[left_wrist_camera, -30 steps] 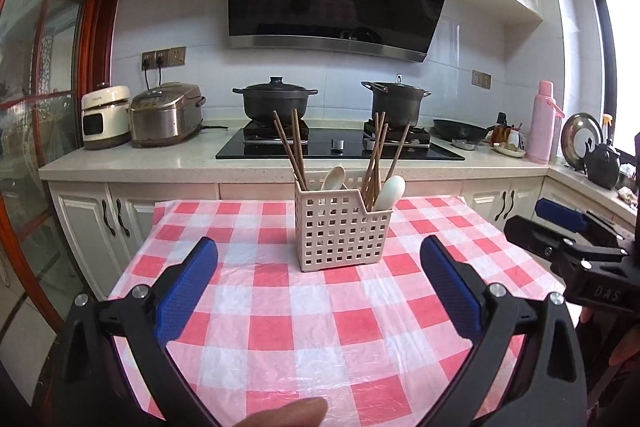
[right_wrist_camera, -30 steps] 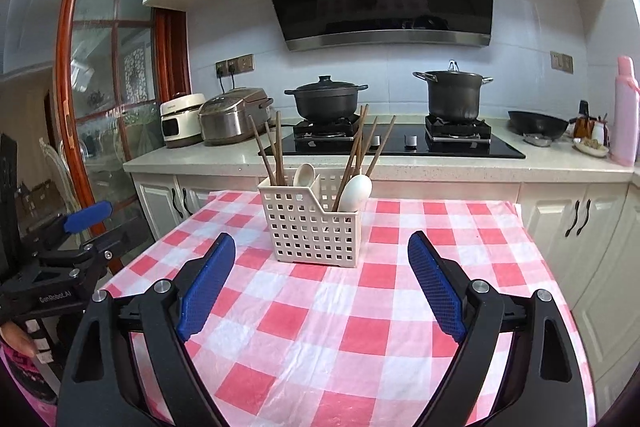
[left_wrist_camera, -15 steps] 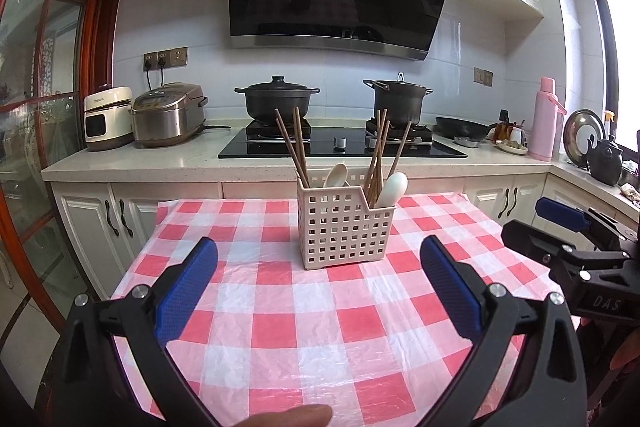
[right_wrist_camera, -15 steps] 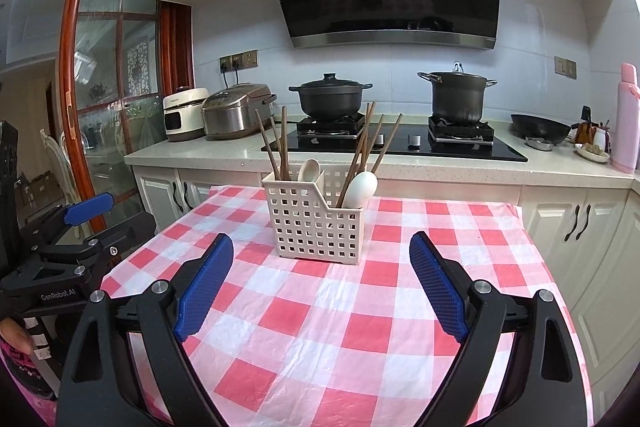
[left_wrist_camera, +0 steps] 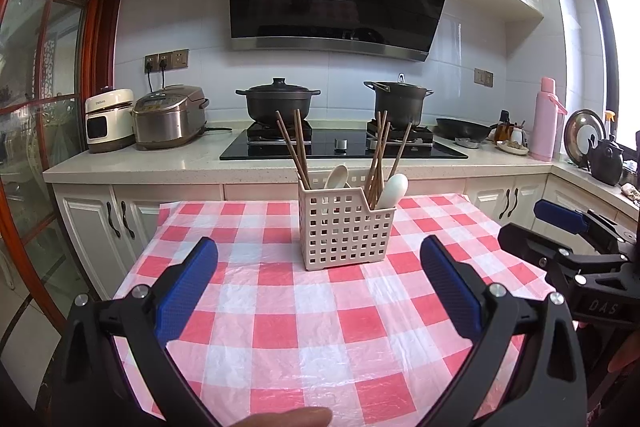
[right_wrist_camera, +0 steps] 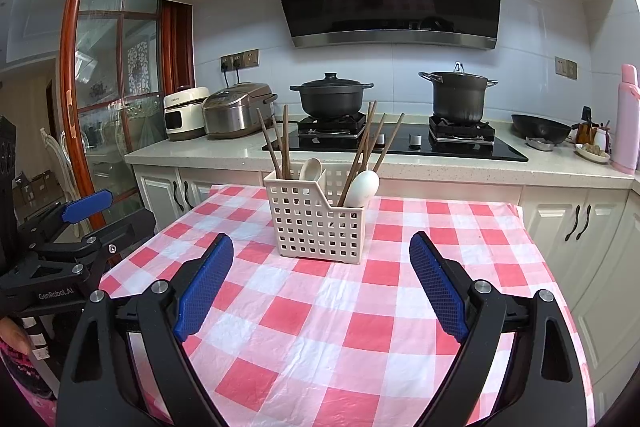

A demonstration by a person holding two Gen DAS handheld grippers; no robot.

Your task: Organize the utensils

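Bright, sharp daylight; fisheye bends the edges.

2 black pots [left_wrist_camera: 277, 104] on hob, rice cooker [left_wrist_camera: 169, 116], pink flask [left_wrist_camera: 546, 125], checked cloth [left_wrist_camera: 288, 311]

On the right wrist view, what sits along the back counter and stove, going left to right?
White cooker → silver rice cooker → lidded black pot → tall black pot → black wok → pink thermos.

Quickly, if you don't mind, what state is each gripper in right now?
Left gripper: open, holding nothing, short of the utensil basket.
Right gripper: open, holding nothing.
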